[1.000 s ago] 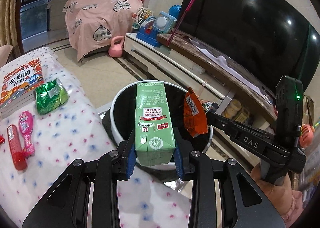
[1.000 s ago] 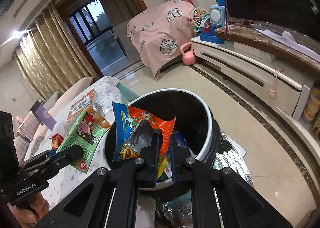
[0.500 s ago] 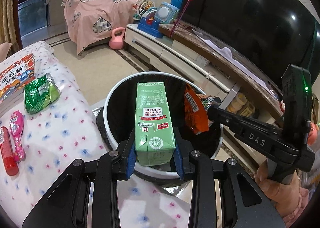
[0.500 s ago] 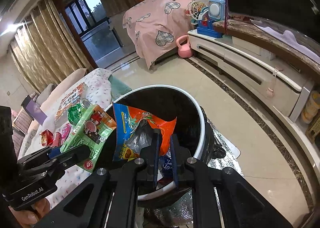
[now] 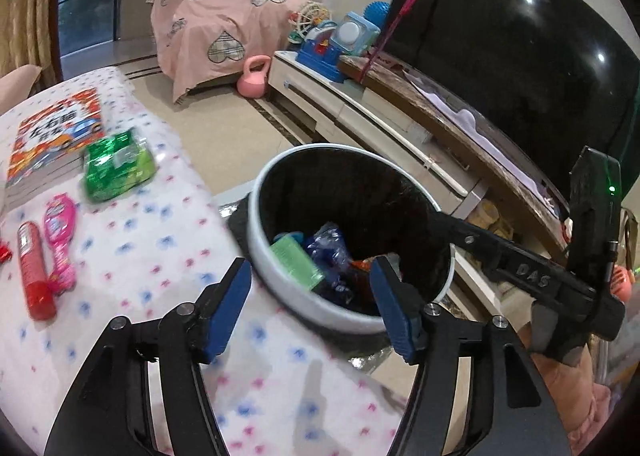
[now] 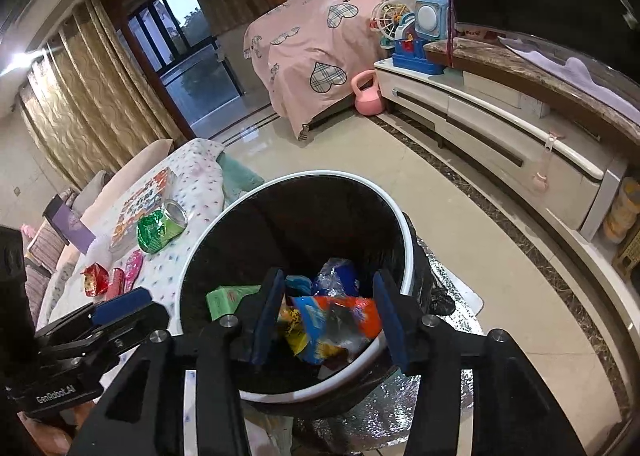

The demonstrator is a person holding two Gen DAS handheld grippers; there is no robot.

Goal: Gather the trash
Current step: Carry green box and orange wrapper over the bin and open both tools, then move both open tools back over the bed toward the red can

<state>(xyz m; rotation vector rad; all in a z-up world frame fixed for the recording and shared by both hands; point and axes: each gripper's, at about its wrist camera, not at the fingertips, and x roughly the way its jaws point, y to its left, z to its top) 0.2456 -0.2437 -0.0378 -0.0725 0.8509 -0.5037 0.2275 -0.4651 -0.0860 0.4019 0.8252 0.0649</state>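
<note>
A round bin (image 5: 256, 223) with a white rim and a black liner stands beside the flowered table. My left gripper (image 5: 314, 308) hovers over its near rim; its jaws are opening and nothing is between the blue pads. The green carton (image 5: 298, 262) lies inside the bin on a blue wrapper (image 5: 328, 248). My right gripper (image 6: 329, 320) hangs over the bin (image 6: 192, 268) with its jaws opening too. The orange snack bag (image 6: 340, 320) rests on the trash below them, free of the pads. The green carton (image 6: 228, 298) shows to its left.
On the tablecloth (image 5: 140, 256) lie a crumpled green bag (image 5: 116, 167), a book (image 5: 56, 135), a red tube (image 5: 34, 268) and a pink brush (image 5: 60, 240). A red wrapper (image 6: 96, 278) lies further along. A low TV cabinet (image 6: 500, 135) runs along the right, across the tiled floor.
Both grippers have opened. The green carton has dropped out of the left one and the orange snack bag out of the right one; both now lie inside the bin.
</note>
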